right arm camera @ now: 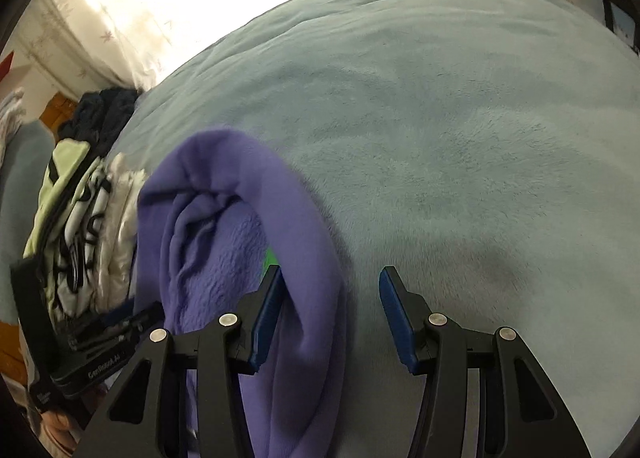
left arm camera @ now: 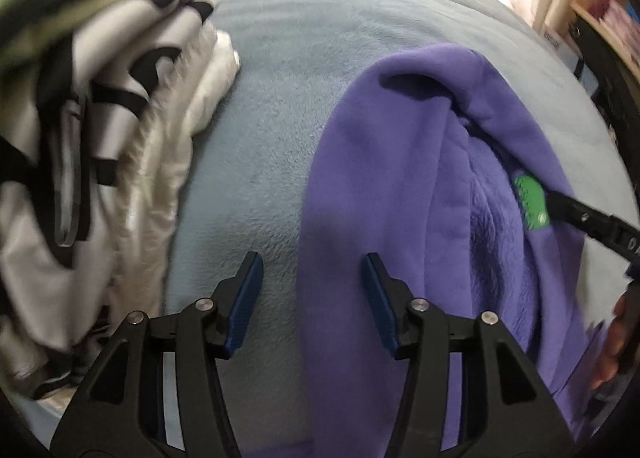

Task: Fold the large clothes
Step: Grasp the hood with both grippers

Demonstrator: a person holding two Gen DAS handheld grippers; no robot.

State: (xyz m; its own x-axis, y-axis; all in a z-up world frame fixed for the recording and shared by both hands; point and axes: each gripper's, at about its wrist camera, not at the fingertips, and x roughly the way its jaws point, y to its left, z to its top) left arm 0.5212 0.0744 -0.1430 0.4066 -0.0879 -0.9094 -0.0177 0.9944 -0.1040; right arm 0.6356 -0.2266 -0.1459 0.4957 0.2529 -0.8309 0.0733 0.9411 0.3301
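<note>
On the blue blanket (left arm camera: 280, 58) — purple hoodie (left arm camera: 392, 178) — both hand-held grippers, left (left arm camera: 312, 286) and right (right arm camera: 328, 298), gape empty.

**A bedroom at home**

A bed (right arm camera: 440, 106) covered in a pale blue fleece blanket fills both views. Sunlit patterned curtains (right arm camera: 132, 10) hang behind it, a heap of clothes (left arm camera: 88, 130) lies along one edge, and a wooden shelf (left arm camera: 600, 18) stands beside the bed.
</note>
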